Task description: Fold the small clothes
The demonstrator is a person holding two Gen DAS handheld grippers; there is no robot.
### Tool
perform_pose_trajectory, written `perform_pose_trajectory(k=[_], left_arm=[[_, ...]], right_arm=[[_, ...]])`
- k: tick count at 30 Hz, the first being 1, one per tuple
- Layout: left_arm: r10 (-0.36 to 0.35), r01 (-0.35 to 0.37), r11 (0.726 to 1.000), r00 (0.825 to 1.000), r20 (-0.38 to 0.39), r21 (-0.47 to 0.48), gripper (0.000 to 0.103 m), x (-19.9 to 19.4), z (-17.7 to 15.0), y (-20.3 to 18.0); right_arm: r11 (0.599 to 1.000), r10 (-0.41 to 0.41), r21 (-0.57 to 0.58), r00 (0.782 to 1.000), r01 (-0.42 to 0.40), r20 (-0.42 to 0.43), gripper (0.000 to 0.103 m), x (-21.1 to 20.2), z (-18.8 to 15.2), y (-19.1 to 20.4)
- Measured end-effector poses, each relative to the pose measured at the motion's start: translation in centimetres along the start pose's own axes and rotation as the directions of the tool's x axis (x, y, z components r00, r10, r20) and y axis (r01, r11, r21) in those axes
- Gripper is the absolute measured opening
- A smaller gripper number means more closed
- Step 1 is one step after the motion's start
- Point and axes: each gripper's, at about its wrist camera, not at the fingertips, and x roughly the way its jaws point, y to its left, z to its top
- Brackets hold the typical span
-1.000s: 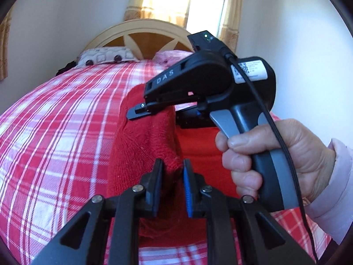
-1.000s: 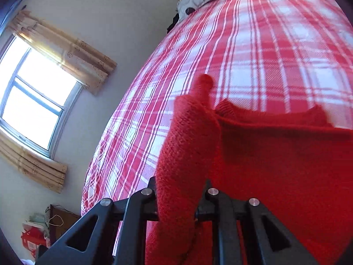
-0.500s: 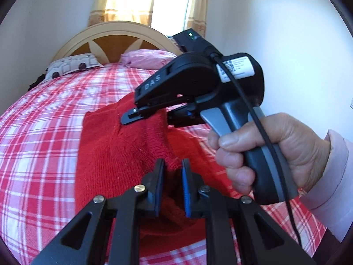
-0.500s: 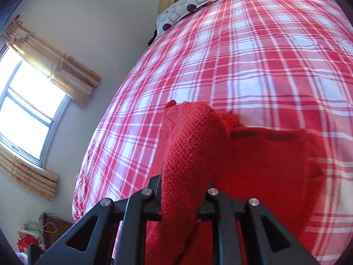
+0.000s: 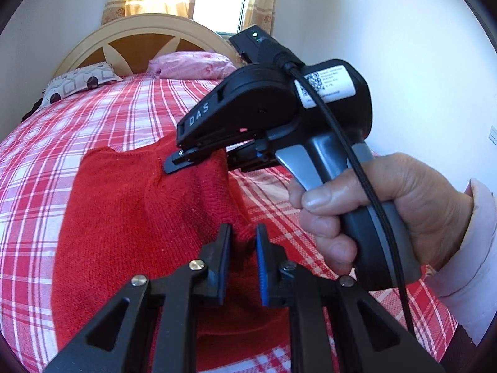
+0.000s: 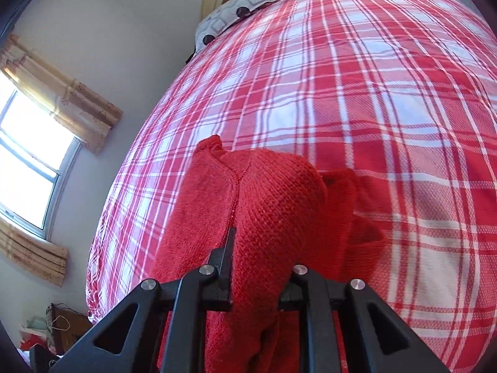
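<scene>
A red knitted garment (image 5: 124, 217) lies on the red-and-white plaid bedspread (image 5: 93, 118). My left gripper (image 5: 243, 242) is at the bottom of its view, shut on a raised fold of the knit, with the blue pads (image 5: 260, 258) pressing red cloth between them. My right gripper (image 5: 198, 163), held in a person's hand (image 5: 388, 205), hovers just beyond it, shut on the same raised edge. In the right wrist view the right gripper (image 6: 261, 258) is shut on a thick hump of the red knit (image 6: 273, 205), which hides its right finger.
A cream and brown headboard (image 5: 139, 40), a patterned pillow (image 5: 77, 80) and a pink pillow (image 5: 192, 65) are at the far end of the bed. White walls and a curtained window (image 6: 28, 161) flank the bed. Plaid bedspread (image 6: 372, 108) stretches beyond the garment.
Both grippers have travelled sideways together across the bed with the red knit held in them. More flat garment now shows at left in the left view, more bedspread in the right view.
</scene>
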Motion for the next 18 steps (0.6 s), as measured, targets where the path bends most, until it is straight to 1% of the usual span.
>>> perform_pose_trajectory(k=[9, 11, 14, 18], left_arm=[[0.010, -0.010, 1.000, 1.000, -0.025, 0.002, 0.016, 0.9, 0.3, -0.9], [0.014, -0.013, 1.000, 0.999, -0.030, 0.008, 0.017, 1.1, 0.2, -1.2], [0.007, -0.007, 1.000, 0.999, -0.038, 0.022, 0.016, 1.0, -0.2, -1.4], [-0.021, 0.023, 0.998, 0.999, -0.039, 0.053, 0.018, -0.8, -0.5, -1.4]], right_arm=[[1.000, -0.017, -0.004, 1.000, 0.017, 0.002, 0.017, 0.0, -0.3, -1.1], [0.999, -0.035, -0.012, 0.999, 0.035, -0.001, 0.017, 0.1, -0.5, -1.2], [0.996, -0.087, -0.037, 0.996, 0.086, -0.019, 0.017, 0.8, -1.0, -1.9], [0.993, -0.113, -0.024, 0.994, 0.113, -0.003, 0.017, 1.4, -1.4, -2.9]])
